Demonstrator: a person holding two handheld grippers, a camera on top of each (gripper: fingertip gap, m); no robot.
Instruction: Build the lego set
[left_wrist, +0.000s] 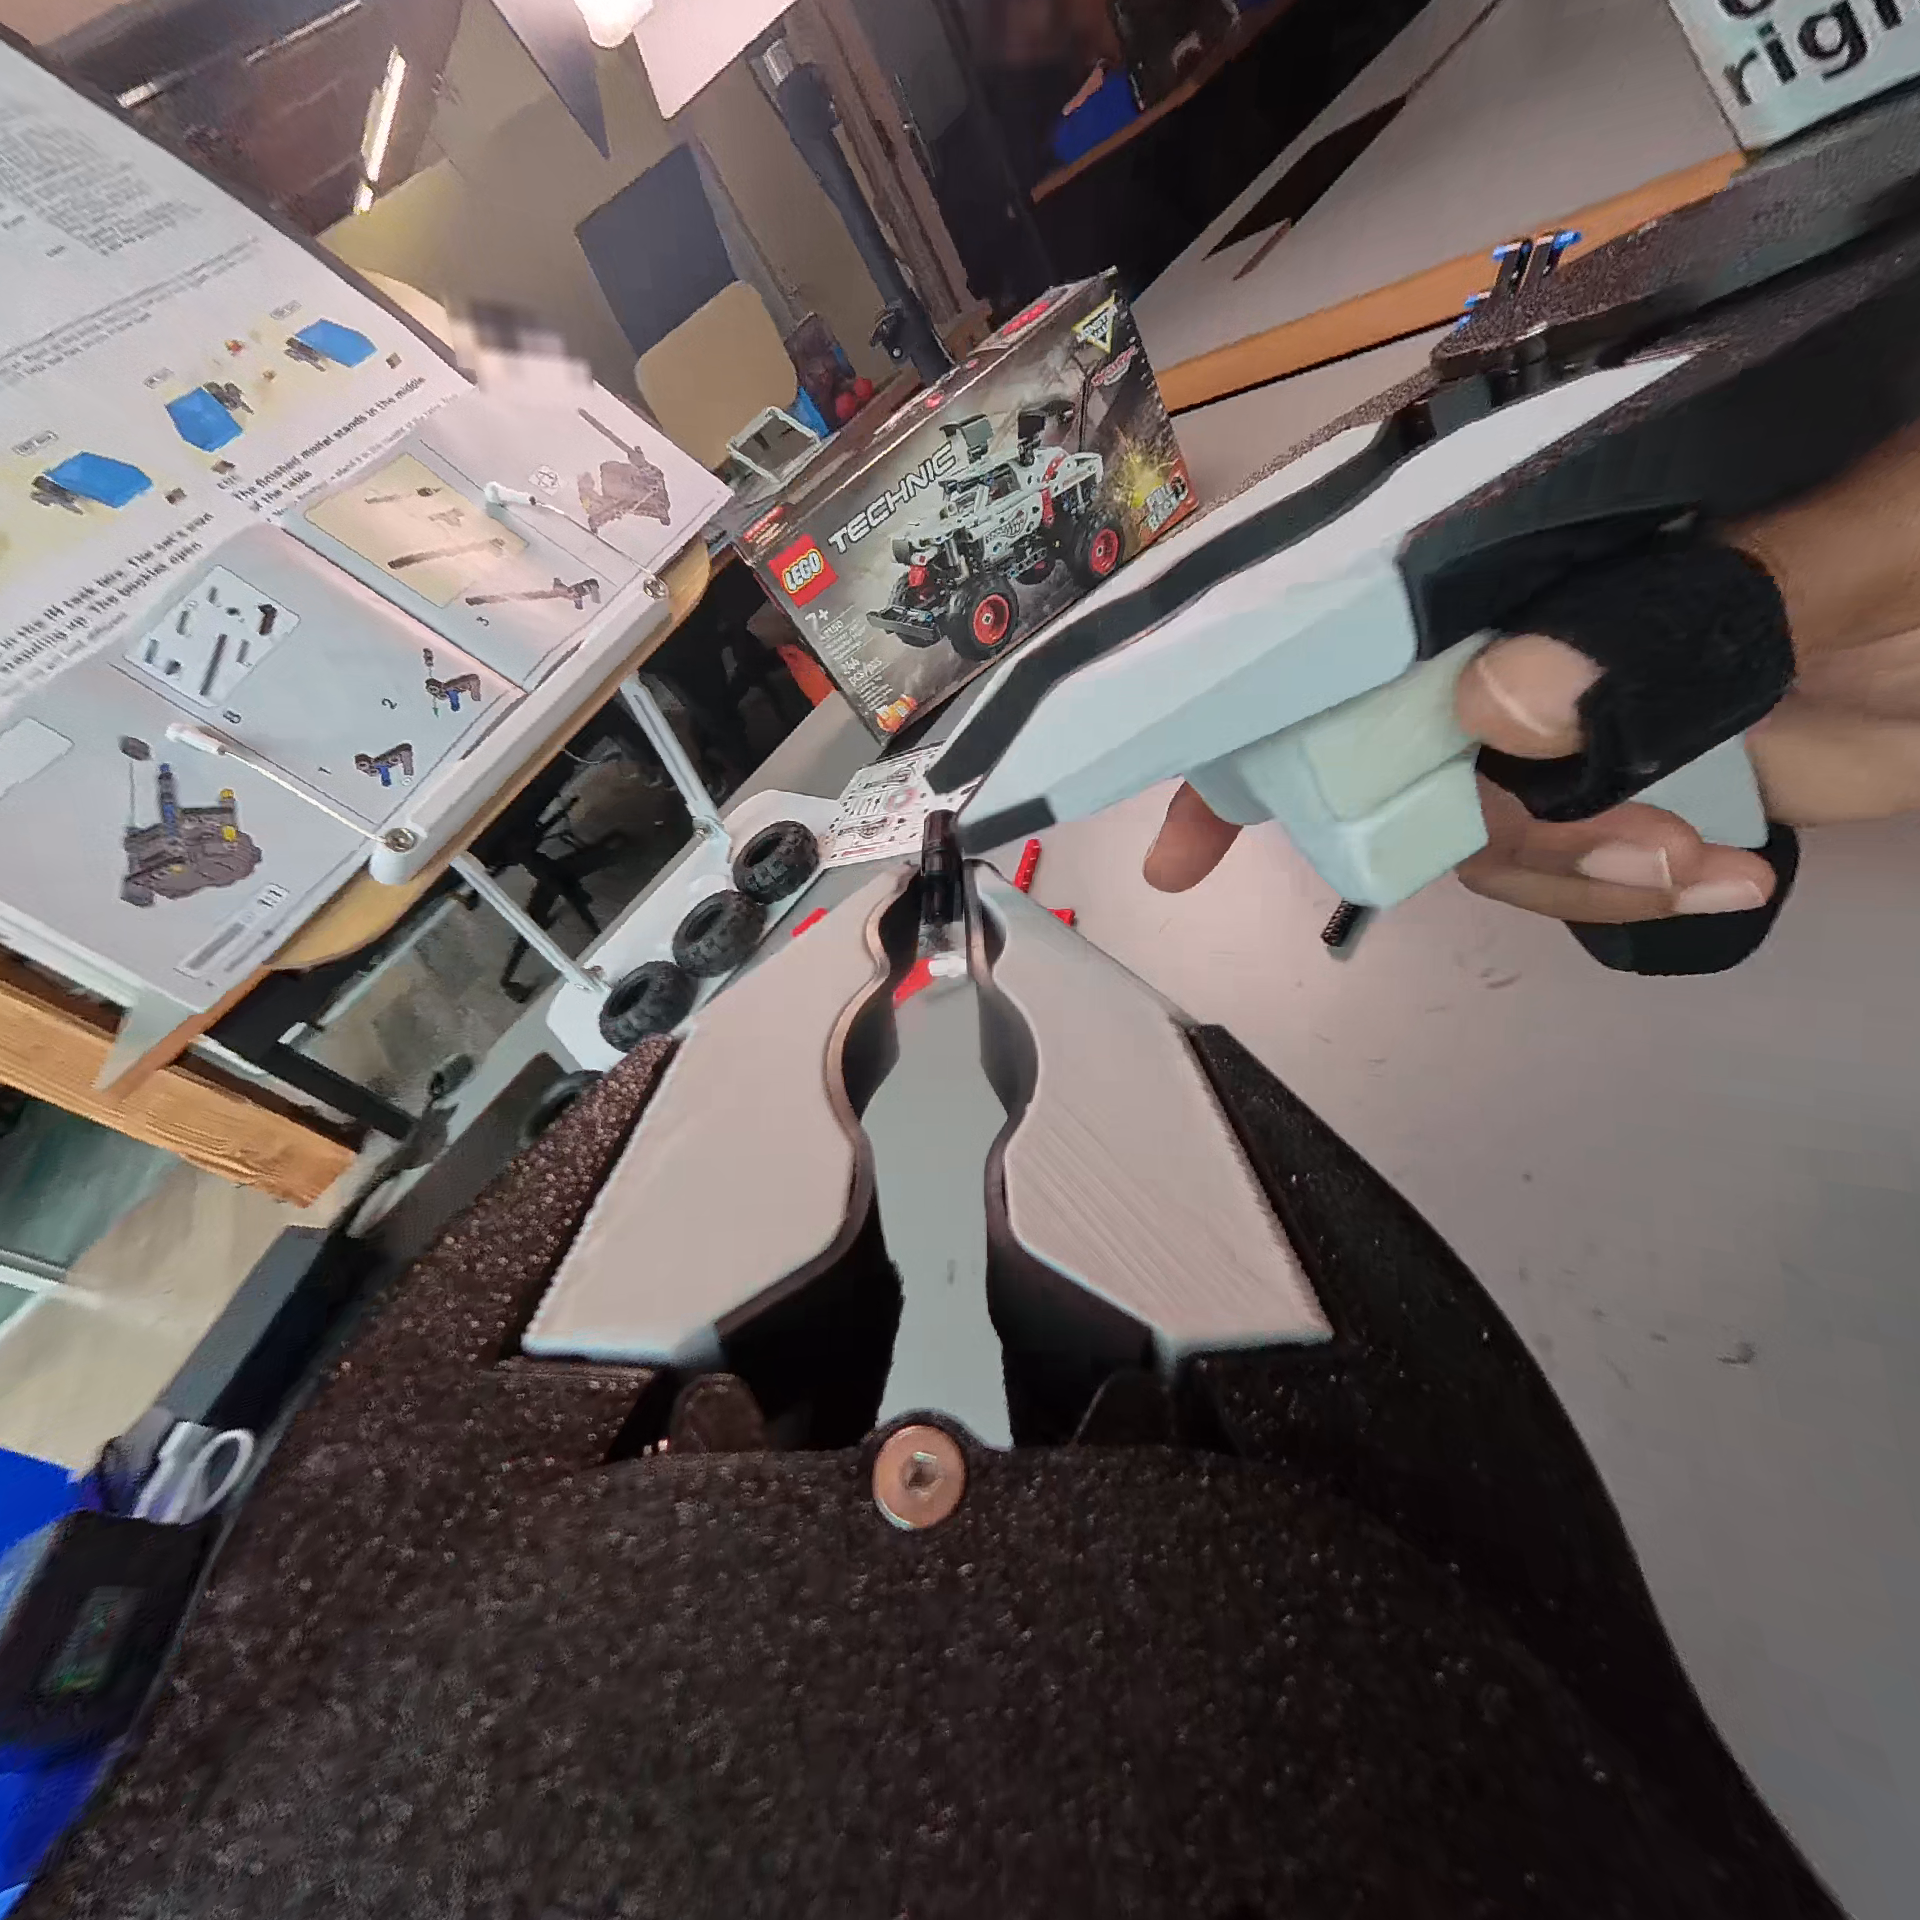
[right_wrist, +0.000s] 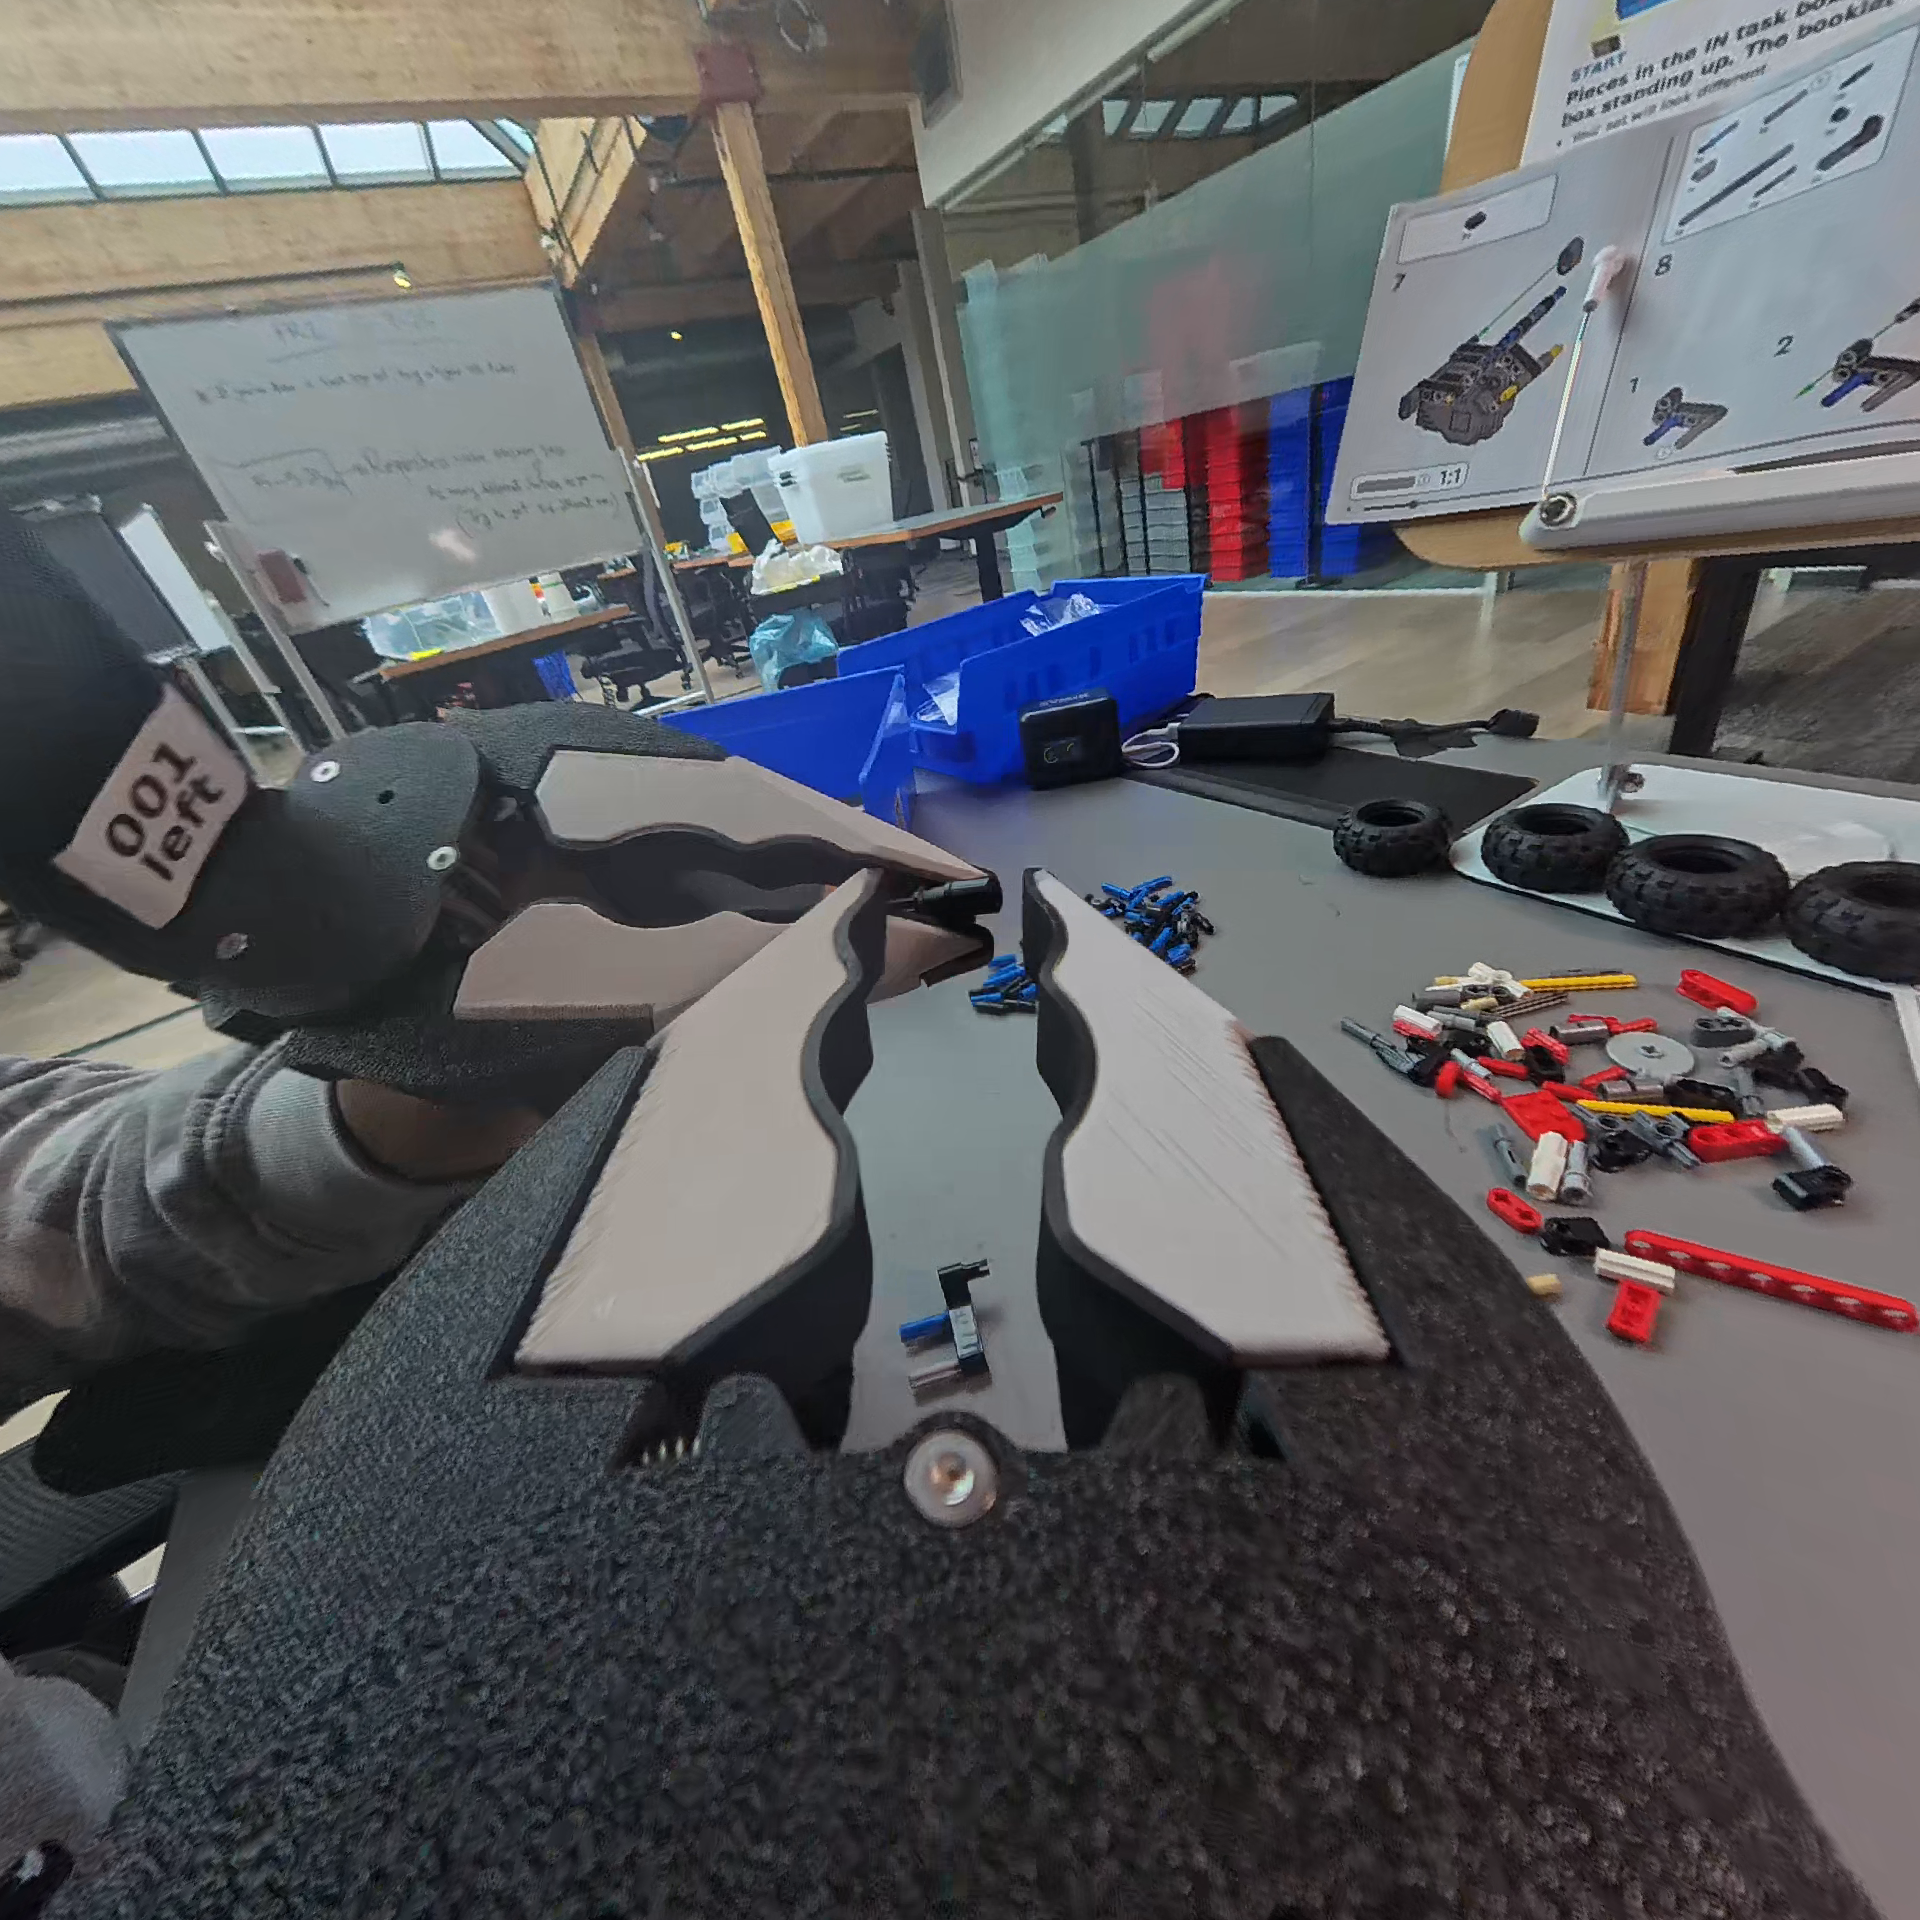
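- Left gripper (left_wrist: 940, 883) is being seen in its own wrist view pinching a small black pin (left_wrist: 937, 864), whose long axis is pointing forward beyond the fingertips.
- A printed set box (left_wrist: 971, 520) is being shown standing behind, its wording left unquoted.
- Right gripper (right_wrist: 940, 894) is being held spread in its own view, the pin (right_wrist: 956, 896) being presented crosswise, tip toward the gap.
- Loose pieces (right_wrist: 1621, 1101) are being left scattered on the table (right_wrist: 1299, 1039).

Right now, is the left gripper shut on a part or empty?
Shut on a part: the left gripper pinches a small black pin at its fingertips. In the right wrist view the pin pokes out from its closed tips.
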